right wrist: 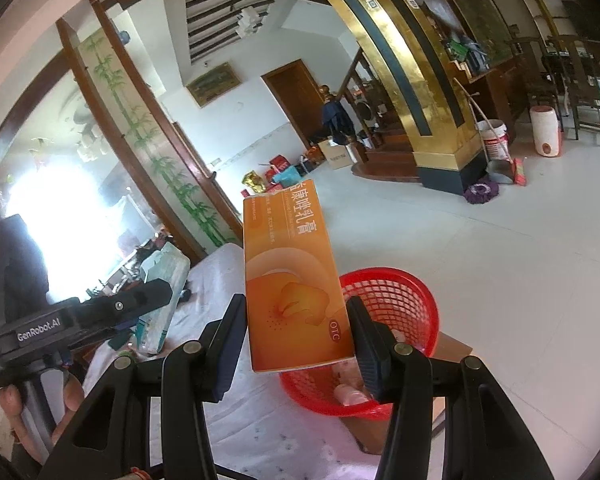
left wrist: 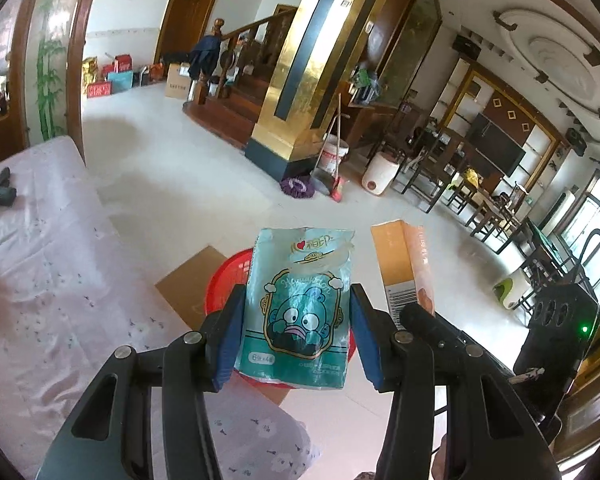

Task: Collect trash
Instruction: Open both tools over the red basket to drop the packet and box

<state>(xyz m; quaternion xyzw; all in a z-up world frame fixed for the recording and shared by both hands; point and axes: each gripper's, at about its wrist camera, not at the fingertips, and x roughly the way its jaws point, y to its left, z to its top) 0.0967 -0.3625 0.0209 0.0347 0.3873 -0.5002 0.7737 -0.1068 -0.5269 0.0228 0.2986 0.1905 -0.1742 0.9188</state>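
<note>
Between the left gripper's blue-padded fingers sits a teal tissue packet with a cartoon fish face, both pads clamped on its sides, its crumpled top standing up past the fingertips. Beneath those fingers, mostly hidden behind the packet, is the red basket, standing on a flat piece of brown cardboard on the pale floor. Out to the left of the fingers spreads the surface under a pink floral cloth.

Over to the right gripper now: its fingers are clamped on the lower end of a long orange medicine box, the box rising upright beyond the tips, its top flap torn open. Just past the right-hand finger and lower down is the red basket, mesh-walled, with a few pale items lying in the bottom. Far left of these fingers, a person's hand grips the other tool's handle.
</note>
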